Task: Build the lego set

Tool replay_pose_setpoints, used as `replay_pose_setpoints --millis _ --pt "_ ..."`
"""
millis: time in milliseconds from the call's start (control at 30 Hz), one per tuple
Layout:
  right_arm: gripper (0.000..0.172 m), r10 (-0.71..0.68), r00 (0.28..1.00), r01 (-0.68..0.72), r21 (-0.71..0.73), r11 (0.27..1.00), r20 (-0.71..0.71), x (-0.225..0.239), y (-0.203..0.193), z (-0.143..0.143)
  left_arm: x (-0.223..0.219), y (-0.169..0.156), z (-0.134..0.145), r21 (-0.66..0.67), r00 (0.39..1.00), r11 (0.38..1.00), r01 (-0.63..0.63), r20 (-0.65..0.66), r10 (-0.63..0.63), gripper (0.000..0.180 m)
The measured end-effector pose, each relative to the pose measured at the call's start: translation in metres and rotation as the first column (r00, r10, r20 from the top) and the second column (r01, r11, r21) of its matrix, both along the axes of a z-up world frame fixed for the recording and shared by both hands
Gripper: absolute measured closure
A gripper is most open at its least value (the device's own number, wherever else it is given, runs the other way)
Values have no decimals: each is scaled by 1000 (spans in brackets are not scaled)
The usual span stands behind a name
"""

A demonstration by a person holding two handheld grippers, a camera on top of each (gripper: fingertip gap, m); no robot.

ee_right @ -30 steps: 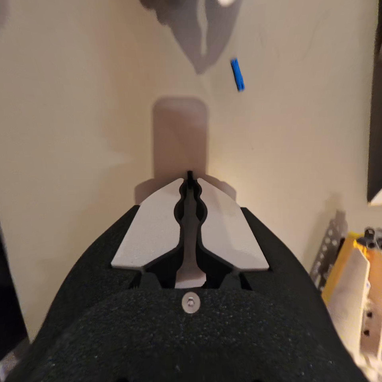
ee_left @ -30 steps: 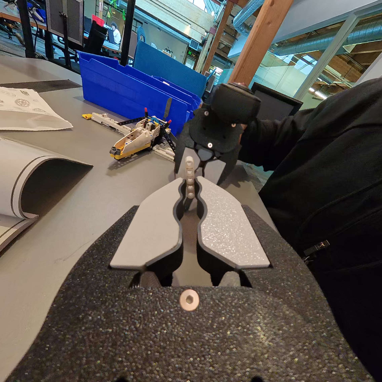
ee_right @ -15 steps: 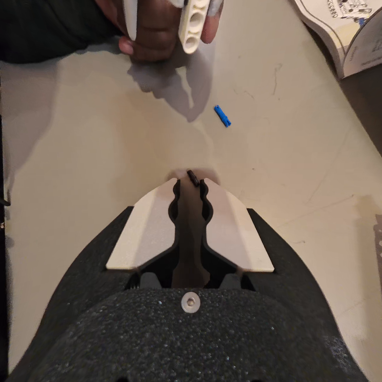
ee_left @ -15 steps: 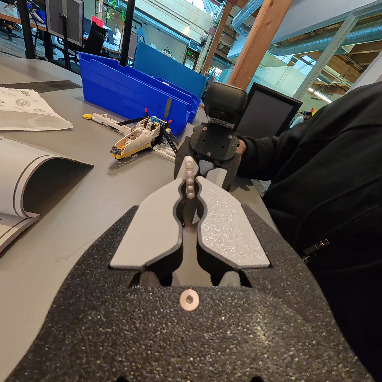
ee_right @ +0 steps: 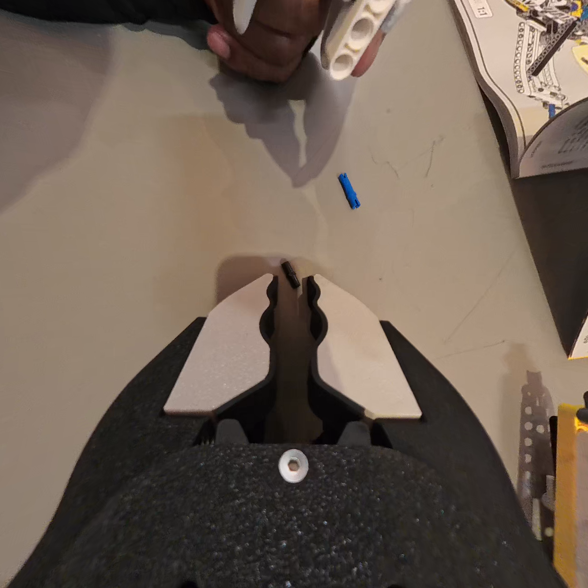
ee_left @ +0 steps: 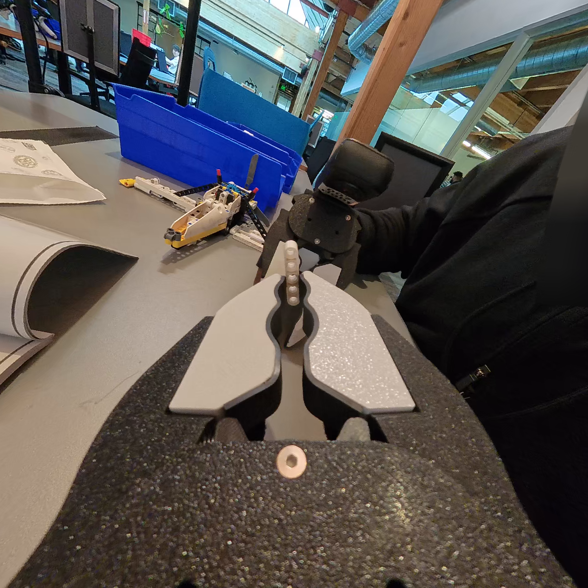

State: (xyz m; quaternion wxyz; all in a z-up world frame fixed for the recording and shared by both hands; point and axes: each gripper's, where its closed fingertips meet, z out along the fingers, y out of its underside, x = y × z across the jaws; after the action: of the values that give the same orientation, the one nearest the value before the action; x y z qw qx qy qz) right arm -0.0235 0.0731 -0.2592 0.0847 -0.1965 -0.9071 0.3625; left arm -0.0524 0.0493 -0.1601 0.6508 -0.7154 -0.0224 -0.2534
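Left gripper [ee_left: 291, 280]: clamped on white holed beam [ee_left: 291, 270]. Right gripper [ee_right: 291, 278]: jaws narrowly apart, black pin [ee_right: 290, 274] loose between; blue pin [ee_right: 349, 191] at one o'clock.

White beam [ee_left: 291, 274]: lower end hidden btwn left gripper's fingers [ee_left: 241, 343]; right gripper [ee_left: 313, 269] tips masked by same beam; yellow model [ee_right: 571, 496] cut by right edge & blurred; booklet [ee_right: 541, 79] cropped at frame edge, print too small.
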Motion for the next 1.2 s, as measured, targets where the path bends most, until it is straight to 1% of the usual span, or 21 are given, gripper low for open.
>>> replay_pose_setpoints --millis 300,567,700,933,1200 --pt "157 63 998 -63 2 998 -3 9 -3 0 0 -1 0 0 1000 1000 5 5 -5 173" --pt "157 -20 1000 21 -2 1000 8 4 -5 0 0 0 -1 -4 1000 1000 5 2 -5 174" --pt "158 -1 1000 1 -1 1000 4 6 -8 0 1 0 -2 -11 1000 1000 6 -7 -6 173" --pt "159 -11 1000 11 -8 1000 9 5 -6 0 1 0 -2 -11 1000 1000 4 -8 -4 173" --pt "166 -18 1000 18 -10 1000 7 4 -7 -1 1 1 -4 -24 1000 1000 -1 -22 0 174"
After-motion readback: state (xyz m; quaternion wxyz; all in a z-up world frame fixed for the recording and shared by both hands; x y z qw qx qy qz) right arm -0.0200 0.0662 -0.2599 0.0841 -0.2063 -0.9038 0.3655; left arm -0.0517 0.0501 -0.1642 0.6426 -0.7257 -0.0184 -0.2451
